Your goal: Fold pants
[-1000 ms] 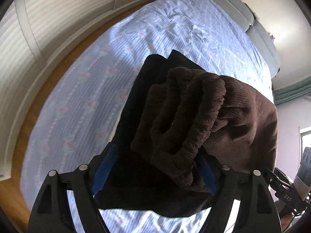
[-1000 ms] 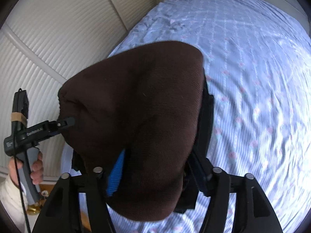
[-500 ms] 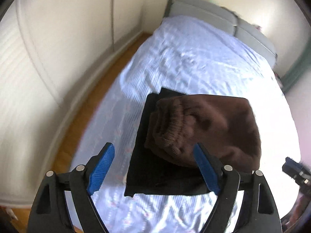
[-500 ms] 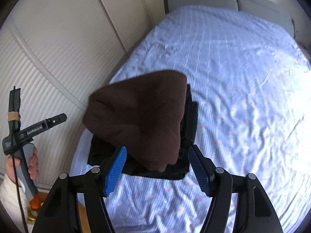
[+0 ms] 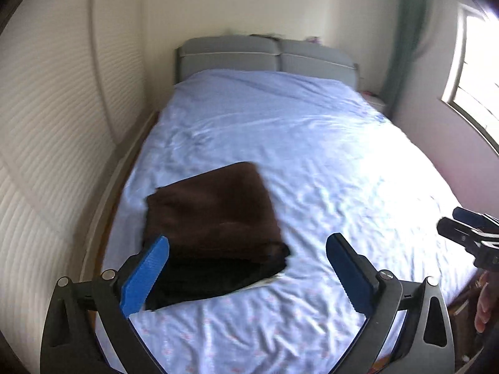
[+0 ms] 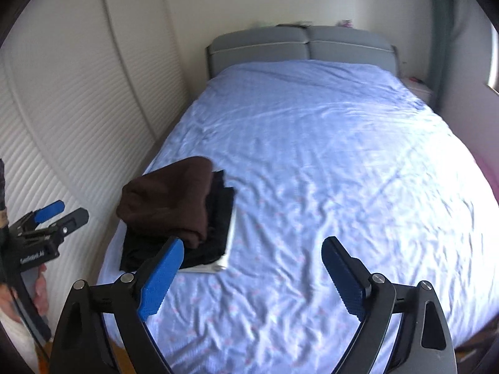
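The folded brown pants (image 5: pixel 212 208) lie on a stack of folded dark clothes (image 5: pixel 215 277) at the near left of the bed; they also show in the right wrist view (image 6: pixel 168 199) over the dark clothes (image 6: pixel 218 218). My left gripper (image 5: pixel 246 272) is open and empty, held back above the stack's near edge. My right gripper (image 6: pixel 249 272) is open and empty, to the right of the stack. The right gripper shows at the edge of the left wrist view (image 5: pixel 467 233), and the left gripper in the right wrist view (image 6: pixel 50 218).
The bed has a light blue sheet (image 5: pixel 312 162) and a grey headboard (image 5: pixel 265 53). White ribbed wardrobe doors (image 5: pixel 46 124) stand close on the left. A window (image 5: pixel 477 71) and green curtain (image 5: pixel 402 31) are at the right. A white item (image 6: pixel 218 265) pokes out under the stack.
Both grippers let go of the brown pants and pulled back and up from the stack. The pants now lie flat on the dark clothes.
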A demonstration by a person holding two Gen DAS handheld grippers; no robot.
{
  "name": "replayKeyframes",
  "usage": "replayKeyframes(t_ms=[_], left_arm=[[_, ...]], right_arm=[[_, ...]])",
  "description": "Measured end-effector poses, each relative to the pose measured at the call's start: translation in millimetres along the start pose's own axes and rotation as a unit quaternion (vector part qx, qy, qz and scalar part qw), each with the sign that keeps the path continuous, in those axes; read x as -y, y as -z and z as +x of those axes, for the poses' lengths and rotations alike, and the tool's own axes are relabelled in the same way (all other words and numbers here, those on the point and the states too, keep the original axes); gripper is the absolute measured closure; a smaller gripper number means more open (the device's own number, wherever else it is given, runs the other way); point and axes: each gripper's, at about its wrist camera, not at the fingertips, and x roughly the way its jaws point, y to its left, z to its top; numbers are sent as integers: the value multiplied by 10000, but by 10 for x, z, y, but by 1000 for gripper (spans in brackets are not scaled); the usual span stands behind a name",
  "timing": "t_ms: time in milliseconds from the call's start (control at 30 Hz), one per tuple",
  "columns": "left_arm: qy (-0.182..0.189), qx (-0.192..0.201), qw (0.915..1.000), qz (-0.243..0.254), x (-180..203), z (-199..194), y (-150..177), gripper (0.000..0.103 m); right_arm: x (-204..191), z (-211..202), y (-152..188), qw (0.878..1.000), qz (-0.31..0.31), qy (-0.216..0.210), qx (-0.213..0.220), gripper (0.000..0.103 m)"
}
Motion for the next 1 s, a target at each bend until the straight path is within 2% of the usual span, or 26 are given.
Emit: replayKeyframes(t_ms=[300, 467, 600, 833, 1000], left_arm=[[351, 238, 9981, 456, 1237, -384, 21, 0], [405, 190, 9988, 196, 1831, -458, 165, 0], [526, 55, 9986, 24, 2289, -512, 286, 0], [325, 226, 9992, -104, 2990, -752, 510, 0], [239, 312, 9992, 19, 3354, -930, 642, 0]], right_arm=[[788, -659, 241, 9986, 245, 308, 345, 11], [1280, -951, 357, 9984, 1, 365, 421, 11], [1639, -1169, 470, 9987, -80, 232, 457, 11], [2206, -1523, 637, 9983, -261, 69, 521, 11], [2481, -1702, 722, 9983, -266, -20, 521, 11]])
